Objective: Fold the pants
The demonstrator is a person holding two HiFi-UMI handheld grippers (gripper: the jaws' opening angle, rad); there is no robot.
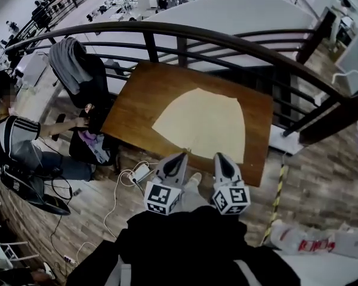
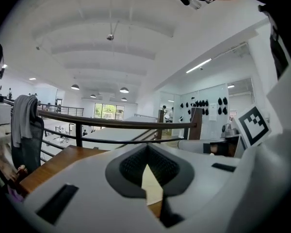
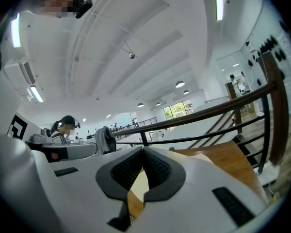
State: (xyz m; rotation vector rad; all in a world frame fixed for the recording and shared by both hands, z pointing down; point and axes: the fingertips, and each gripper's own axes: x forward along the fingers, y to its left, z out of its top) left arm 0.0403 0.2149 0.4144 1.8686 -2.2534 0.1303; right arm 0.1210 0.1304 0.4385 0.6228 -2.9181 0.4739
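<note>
Your pants (image 1: 203,124) lie flat on the brown table (image 1: 137,100), and the cream cloth is spread out like a fan. The wide end is close to the table edge nearest you. Lying flat like that should make them easy to fold. Your left gripper (image 1: 182,155) and your right gripper (image 1: 219,157) sit side by side just at that near edge. They point almost level at the wide end of the pants. I think you hold them there so each one can take a corner of the cloth. Both sets of jaws are pressed tight together with nothing in them. The cloth you see past them is out on the table, not held. No fold looks started yet. You will need to open the jaws before you can grab the cloth.
</note>
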